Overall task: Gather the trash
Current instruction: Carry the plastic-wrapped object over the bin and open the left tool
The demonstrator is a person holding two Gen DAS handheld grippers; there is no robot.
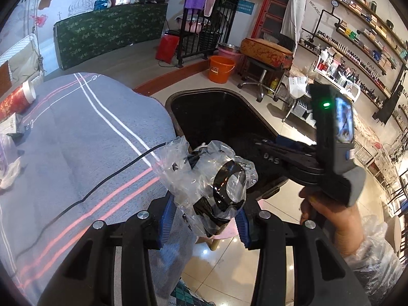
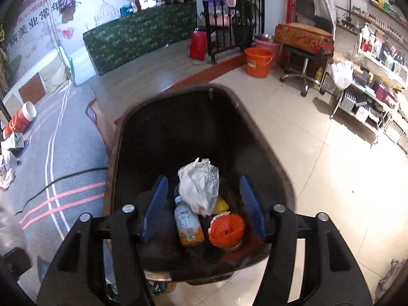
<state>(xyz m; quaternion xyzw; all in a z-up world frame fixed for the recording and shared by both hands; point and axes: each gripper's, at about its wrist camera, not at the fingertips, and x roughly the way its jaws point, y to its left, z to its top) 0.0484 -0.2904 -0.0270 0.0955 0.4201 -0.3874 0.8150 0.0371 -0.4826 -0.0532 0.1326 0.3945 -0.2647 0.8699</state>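
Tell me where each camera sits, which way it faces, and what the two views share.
Left wrist: on the left gripper, facing the black bin; its fingers clamp a crumpled plastic wrapper; the right hand and its device show.
Right wrist: on the right gripper, jaws open, above the bin, looking down at a bottle and white bag inside.
Shared: the bin, orange bucket and grey striped cloth.

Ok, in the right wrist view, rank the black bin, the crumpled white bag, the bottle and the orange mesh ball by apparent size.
1. black bin, by far the largest.
2. crumpled white bag.
3. bottle and orange mesh ball look about alike; no ranking between them.

All lie inside the bin, at similar depth.
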